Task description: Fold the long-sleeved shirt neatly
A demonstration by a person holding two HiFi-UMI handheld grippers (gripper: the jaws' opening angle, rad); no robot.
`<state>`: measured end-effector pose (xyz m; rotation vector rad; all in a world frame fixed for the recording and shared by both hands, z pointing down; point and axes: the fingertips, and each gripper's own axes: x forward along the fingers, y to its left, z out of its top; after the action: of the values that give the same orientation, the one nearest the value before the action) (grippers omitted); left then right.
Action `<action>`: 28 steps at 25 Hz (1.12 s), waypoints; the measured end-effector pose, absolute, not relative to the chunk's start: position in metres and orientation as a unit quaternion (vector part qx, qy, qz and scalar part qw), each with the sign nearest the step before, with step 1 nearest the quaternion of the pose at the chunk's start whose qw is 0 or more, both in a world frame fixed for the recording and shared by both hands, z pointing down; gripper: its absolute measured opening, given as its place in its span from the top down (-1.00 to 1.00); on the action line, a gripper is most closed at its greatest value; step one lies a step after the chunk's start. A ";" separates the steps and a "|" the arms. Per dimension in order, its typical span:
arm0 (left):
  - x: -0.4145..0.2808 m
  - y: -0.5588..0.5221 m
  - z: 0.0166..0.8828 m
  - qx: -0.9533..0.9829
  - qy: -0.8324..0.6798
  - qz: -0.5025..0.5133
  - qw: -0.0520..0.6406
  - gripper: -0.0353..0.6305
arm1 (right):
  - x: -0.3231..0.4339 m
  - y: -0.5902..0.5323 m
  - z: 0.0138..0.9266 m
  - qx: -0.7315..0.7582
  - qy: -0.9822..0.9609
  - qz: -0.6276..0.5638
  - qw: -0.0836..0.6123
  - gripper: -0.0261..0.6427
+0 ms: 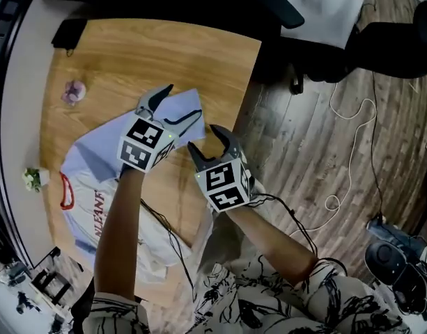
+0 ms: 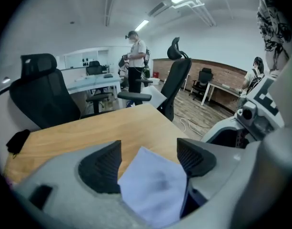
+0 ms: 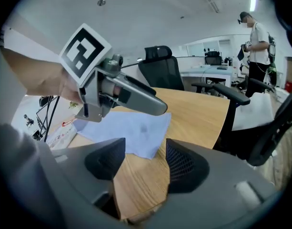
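On the table (image 1: 199, 54), left gripper (image 1: 184, 101) spread astride the shirt (image 1: 88, 158); right gripper (image 1: 203, 138) spread, empty, beside it.

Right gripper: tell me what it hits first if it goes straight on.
The right gripper would probably meet bare table first, just short of the shirt edge.

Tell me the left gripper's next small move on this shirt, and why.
Probably lower the left gripper slightly and close on the shirt: its pale fabric already lies between the open jaws, unpinched, while the right gripper frames only bare table.
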<state>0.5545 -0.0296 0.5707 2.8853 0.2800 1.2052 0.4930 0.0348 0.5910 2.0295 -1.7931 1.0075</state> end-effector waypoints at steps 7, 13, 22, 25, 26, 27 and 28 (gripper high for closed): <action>0.570 -0.028 0.611 0.878 0.153 0.454 -0.017 0.09 | 0.490 0.028 0.610 0.684 -0.595 0.401 0.132 0.28; 0.571 -0.024 0.626 0.870 0.160 0.467 -0.008 0.45 | 0.494 0.028 0.617 0.700 -0.575 0.392 0.163 0.58; 0.588 -0.038 0.591 0.901 0.113 0.418 -0.001 0.82 | 0.527 0.026 0.595 0.706 -0.588 0.367 0.144 0.82; 0.601 -0.059 0.545 0.922 0.087 0.378 0.006 0.82 | 0.547 0.010 0.556 0.715 -0.601 0.334 0.128 0.82; 0.602 -0.065 0.530 0.923 0.088 0.375 -0.006 0.82 | 0.550 0.004 0.542 0.715 -0.607 0.323 0.126 0.82; 0.601 -0.071 0.516 0.924 0.089 0.372 -0.018 0.82 | 0.552 -0.003 0.528 0.714 -0.613 0.313 0.125 0.82; 0.600 -0.077 0.501 0.926 0.087 0.367 -0.023 0.82 | 0.552 -0.009 0.515 0.713 -0.620 0.304 0.123 0.82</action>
<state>0.5998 -0.0767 0.5012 2.9526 0.2773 1.1707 0.5516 -0.0088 0.5152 2.0798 -1.8089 0.8872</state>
